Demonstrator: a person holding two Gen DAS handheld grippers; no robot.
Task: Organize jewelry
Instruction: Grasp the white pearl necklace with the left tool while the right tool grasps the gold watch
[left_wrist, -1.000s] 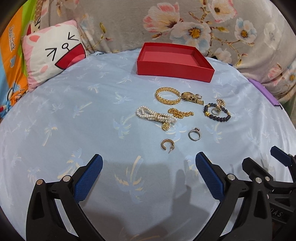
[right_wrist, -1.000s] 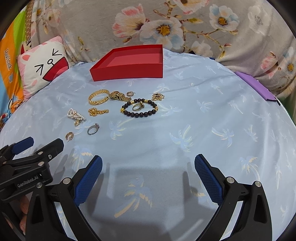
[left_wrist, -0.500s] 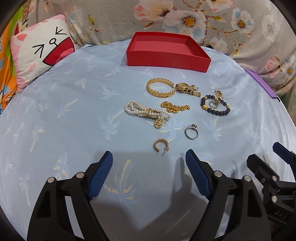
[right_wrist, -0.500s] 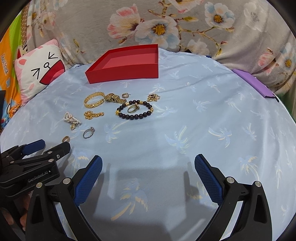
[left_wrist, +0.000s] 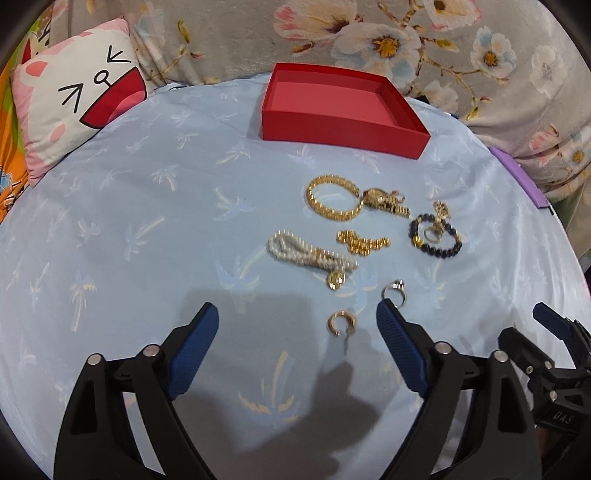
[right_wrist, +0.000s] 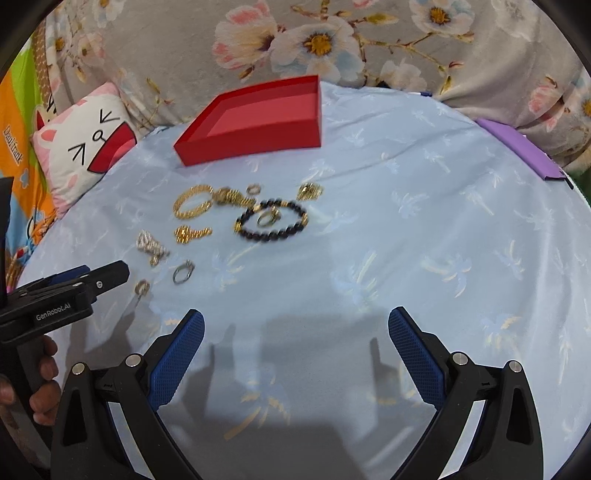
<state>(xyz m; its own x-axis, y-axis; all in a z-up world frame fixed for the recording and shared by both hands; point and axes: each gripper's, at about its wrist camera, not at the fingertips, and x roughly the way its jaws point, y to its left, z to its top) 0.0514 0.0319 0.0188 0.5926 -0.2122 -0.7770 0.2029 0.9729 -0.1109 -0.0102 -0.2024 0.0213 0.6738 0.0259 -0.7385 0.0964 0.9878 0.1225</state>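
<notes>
A small gold hoop earring (left_wrist: 340, 324) is lying on the pale blue palm-print cloth (left_wrist: 147, 221) just ahead of the left gripper (left_wrist: 297, 319), inside the gap between its blue-padded fingers and nearer the right-hand one. A silver ring with a stone (left_wrist: 394, 292) is sitting just beyond the tip of that right-hand finger. Farther out from the left gripper, a white pearl bracelet with a gold charm (left_wrist: 310, 258) is stretching across the cloth, with a short gold chain (left_wrist: 362, 242) beside it to the right. Beyond those, a broad gold link bangle (left_wrist: 332, 197) is touching a gold watch (left_wrist: 384, 201), and a dark beaded bracelet (left_wrist: 436, 236) is encircling a small ring to the right. An open red cardboard box (left_wrist: 340, 129) with nothing visible inside is standing at the far side, past all the jewelry.

The left gripper's jaws are opening, with nothing pressed between the pads. The right gripper (right_wrist: 295, 328) is spread wide over bare cloth, gripping nothing, with the jewelry lying ahead and to its left. A hand (right_wrist: 37, 384) is gripping the left gripper's handle at the right wrist view's lower left edge.

A pink-and-white cartoon-face cushion (left_wrist: 77, 103) is leaning at the far left, a grey floral blanket (left_wrist: 406, 37) is running behind the box, and a flat purple item (right_wrist: 517, 147) is lying at the far right.
</notes>
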